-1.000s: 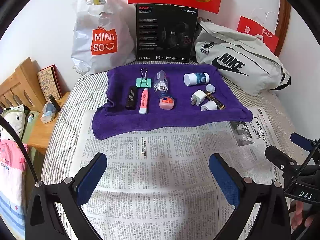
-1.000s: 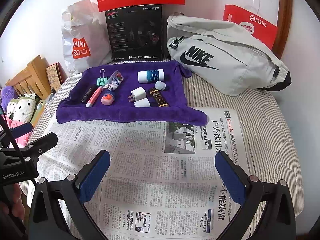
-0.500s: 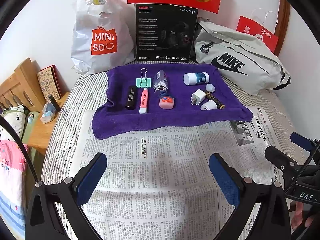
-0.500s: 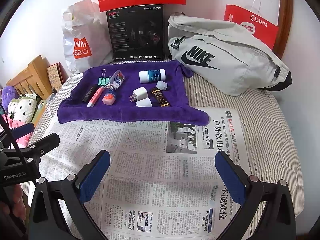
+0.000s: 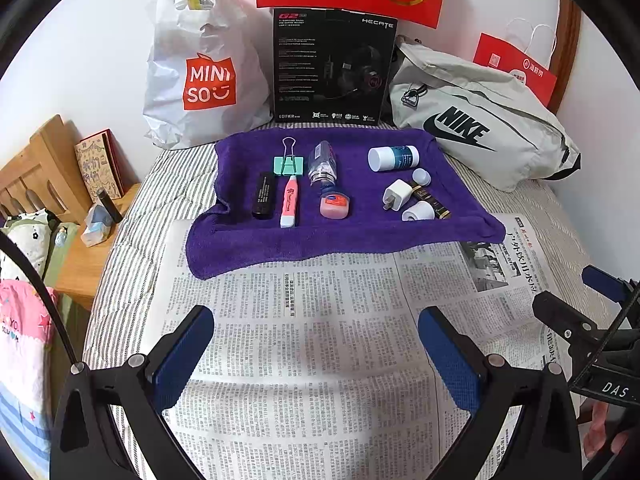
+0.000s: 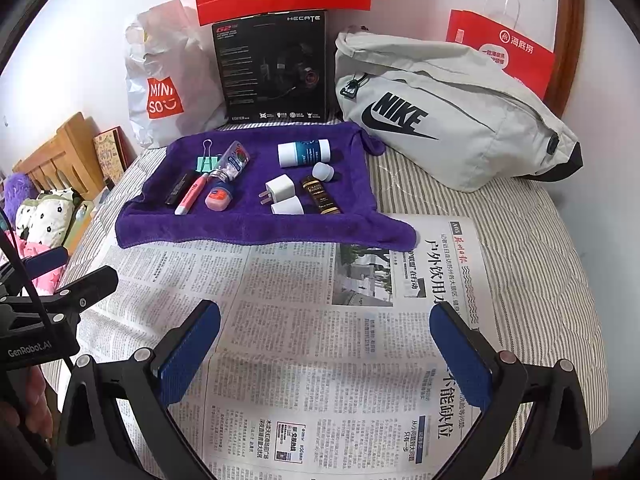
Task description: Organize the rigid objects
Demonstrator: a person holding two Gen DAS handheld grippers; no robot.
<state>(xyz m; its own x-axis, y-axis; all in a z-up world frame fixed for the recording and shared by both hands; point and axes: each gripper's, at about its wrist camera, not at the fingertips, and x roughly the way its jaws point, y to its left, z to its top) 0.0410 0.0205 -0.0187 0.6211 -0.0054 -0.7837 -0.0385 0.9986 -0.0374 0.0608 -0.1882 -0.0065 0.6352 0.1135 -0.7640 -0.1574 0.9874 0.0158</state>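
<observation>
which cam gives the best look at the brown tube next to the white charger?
Right wrist: the brown tube lies in full view there, gold label visible. In the left wrist view the same tube is partly hidden behind a white cap, near the white charger.

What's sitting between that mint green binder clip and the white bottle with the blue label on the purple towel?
A small clear plastic bottle lies between the mint green binder clip and the white bottle with the blue label on the purple towel; the left wrist view shows it best.
</observation>
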